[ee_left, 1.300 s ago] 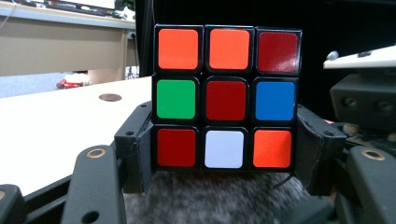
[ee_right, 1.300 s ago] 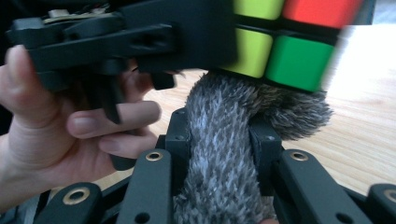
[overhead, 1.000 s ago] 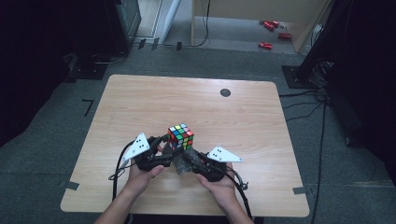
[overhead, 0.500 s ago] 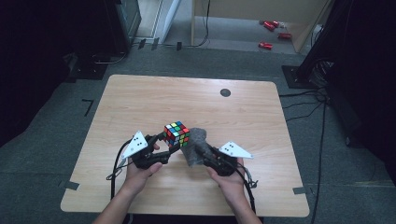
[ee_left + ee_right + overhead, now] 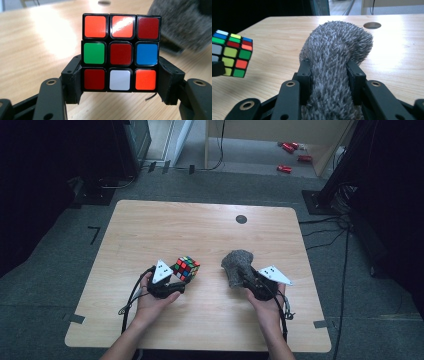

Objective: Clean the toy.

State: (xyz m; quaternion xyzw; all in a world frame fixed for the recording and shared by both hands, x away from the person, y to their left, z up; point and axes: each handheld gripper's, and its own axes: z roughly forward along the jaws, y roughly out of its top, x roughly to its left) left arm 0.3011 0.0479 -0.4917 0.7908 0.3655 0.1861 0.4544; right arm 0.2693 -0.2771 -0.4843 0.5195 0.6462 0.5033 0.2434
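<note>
Rubik's cube, scrambled, lower centre-left of the high view, tilted on a corner and raised off the wooden tabletop; in the left gripper view its near face shows orange, red, green, blue and white stickers. Grey fuzzy cloth, bunched into an upright lump, lower centre-right of the high view, well apart from the cube; it fills the centre of the right gripper view.

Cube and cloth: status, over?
Left gripper shut on cube. Right gripper grips grey cloth, fingers just eased slightly. The two held apart over table; nothing between.
</note>
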